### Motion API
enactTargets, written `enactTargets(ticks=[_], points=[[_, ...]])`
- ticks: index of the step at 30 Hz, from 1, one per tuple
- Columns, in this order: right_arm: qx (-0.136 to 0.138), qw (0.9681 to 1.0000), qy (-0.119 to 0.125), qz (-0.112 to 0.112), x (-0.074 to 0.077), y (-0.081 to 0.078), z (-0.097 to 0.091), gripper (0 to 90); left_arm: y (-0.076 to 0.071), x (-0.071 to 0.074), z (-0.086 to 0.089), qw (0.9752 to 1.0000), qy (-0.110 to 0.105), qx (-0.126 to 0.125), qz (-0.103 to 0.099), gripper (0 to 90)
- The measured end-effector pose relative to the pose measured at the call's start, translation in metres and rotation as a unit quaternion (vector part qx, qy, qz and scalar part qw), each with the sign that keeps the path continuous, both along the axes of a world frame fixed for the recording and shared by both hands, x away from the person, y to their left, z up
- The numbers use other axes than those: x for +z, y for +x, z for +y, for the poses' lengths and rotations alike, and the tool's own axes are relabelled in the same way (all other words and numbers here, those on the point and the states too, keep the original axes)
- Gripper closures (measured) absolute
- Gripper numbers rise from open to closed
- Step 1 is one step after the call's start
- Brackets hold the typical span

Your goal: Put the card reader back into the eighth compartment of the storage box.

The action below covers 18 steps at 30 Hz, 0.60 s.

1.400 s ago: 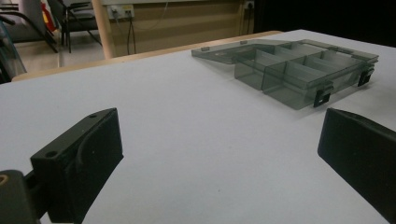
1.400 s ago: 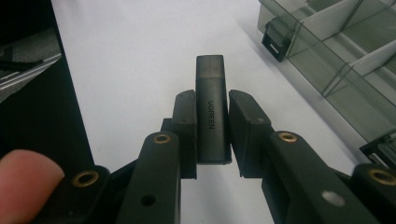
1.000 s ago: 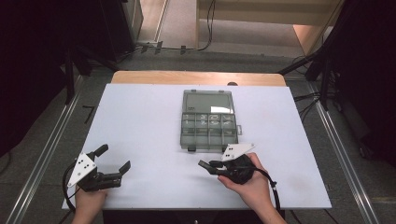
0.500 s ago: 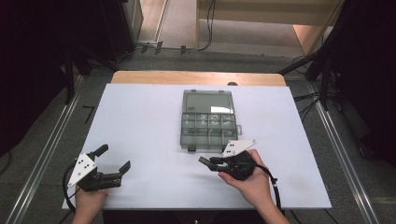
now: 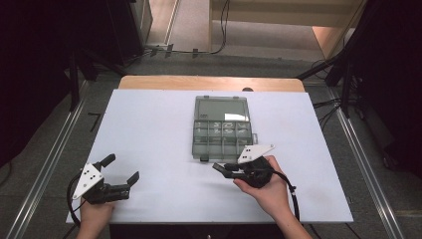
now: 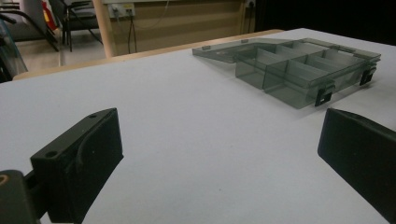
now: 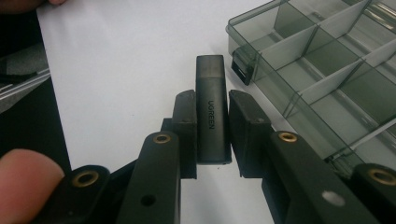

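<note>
A smoky translucent compartment box (image 5: 221,129) lies mid-table with its lid flat open behind it; its dividers also show in the left gripper view (image 6: 299,70) and the right gripper view (image 7: 327,60). My right gripper (image 5: 223,170) sits just in front of the box's near right corner, shut on a dark grey stick marked UGREEN (image 7: 212,84), which points past the jaws (image 7: 212,105) beside the box's black latch. At the table's near left, my left gripper (image 5: 121,168) rests open with nothing between its jaws (image 6: 219,144).
The white table top (image 5: 149,129) has a wooden strip (image 5: 209,82) along its far edge. Metal rails (image 5: 363,164) run down both sides on the floor, with cables (image 5: 328,107) at the right. A fingertip (image 7: 28,177) shows beside the right gripper.
My right gripper has edged slightly forward toward the box's front edge with the stick still in it. The left gripper has stayed put.
</note>
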State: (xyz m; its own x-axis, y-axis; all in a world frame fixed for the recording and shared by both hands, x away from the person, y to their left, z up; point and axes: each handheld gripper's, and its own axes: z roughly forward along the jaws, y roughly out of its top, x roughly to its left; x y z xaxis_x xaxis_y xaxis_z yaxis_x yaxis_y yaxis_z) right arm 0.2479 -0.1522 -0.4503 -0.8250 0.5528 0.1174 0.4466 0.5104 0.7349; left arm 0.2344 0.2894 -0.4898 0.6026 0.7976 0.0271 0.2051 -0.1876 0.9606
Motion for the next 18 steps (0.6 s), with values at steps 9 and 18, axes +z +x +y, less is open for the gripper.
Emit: enactTargets(ticks=[9, 18], points=[[-0.007, 1.0, 0.001, -0.003, 0.002, 0.006, -0.003, 71.4, 0.0, 0.0, 0.0, 1.0, 0.001, 0.0, 0.001, 0.1], [-0.011, 0.9999, 0.005, -0.006, 0.004, 0.011, -0.006, 71.4, 0.0, 0.0, 0.0, 1.0, 0.002, 0.0, 0.0, 0.1]])
